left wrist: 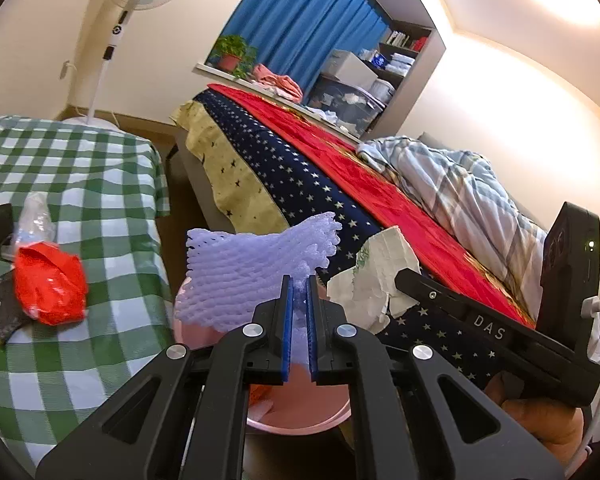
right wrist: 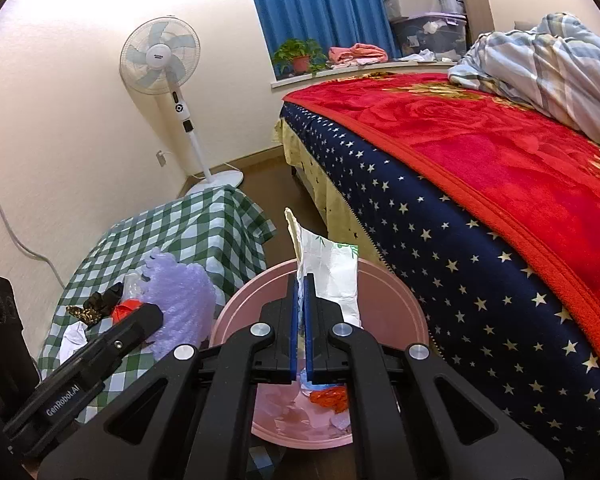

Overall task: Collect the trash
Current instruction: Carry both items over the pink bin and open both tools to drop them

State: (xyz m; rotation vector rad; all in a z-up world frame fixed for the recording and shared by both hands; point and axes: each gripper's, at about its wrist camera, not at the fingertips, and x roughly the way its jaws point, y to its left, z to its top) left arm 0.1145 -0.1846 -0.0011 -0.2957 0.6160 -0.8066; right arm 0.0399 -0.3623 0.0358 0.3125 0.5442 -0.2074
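My left gripper [left wrist: 299, 280] is shut on a purple foam net [left wrist: 252, 264] and holds it above the pink bin [left wrist: 300, 420]. My right gripper [right wrist: 301, 278] is shut on a crumpled white paper wrapper [right wrist: 328, 272] and holds it over the pink bin [right wrist: 392, 300], which has scraps and a red piece [right wrist: 330, 396] inside. The wrapper [left wrist: 376, 276] and the right gripper body show at the right of the left wrist view. The foam net [right wrist: 184, 296] shows at the left of the right wrist view. A red plastic bag [left wrist: 48, 284] lies on the checked table.
The green checked table [left wrist: 92, 184] stands left of the bin with a clear plastic piece [left wrist: 34, 216], dark packets [left wrist: 0, 312] and white paper [right wrist: 74, 338]. A bed [right wrist: 500, 184] with red blanket is right. A standing fan [right wrist: 160, 60] is behind the table.
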